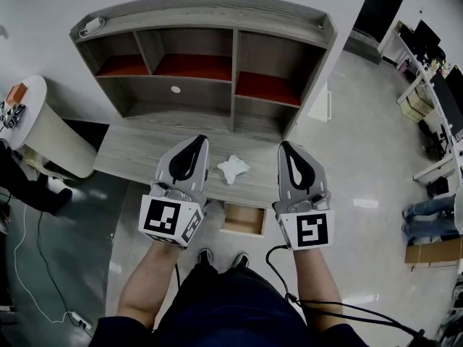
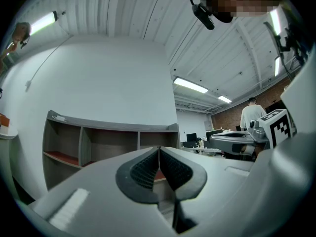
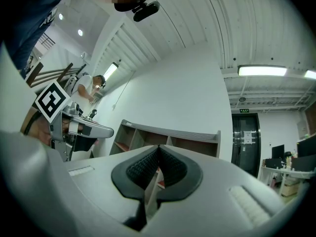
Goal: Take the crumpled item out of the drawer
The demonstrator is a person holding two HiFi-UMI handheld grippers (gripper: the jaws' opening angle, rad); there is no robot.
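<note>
A white crumpled item lies on the wooden desk top, between my two grippers in the head view. Below it, at the desk's front edge, a small drawer stands pulled out, with nothing visible inside. My left gripper hovers left of the crumpled item, jaws shut on nothing. My right gripper hovers to its right, also shut and holding nothing. In the left gripper view the ribbed pads meet. The right gripper view shows its pads pressed together. Both gripper views look nearly level at the shelf unit.
A wooden shelf unit with red-floored compartments stands at the back of the desk. A round white table is at the left. The person's shoes are on the floor below the drawer. Cables trail at the lower right.
</note>
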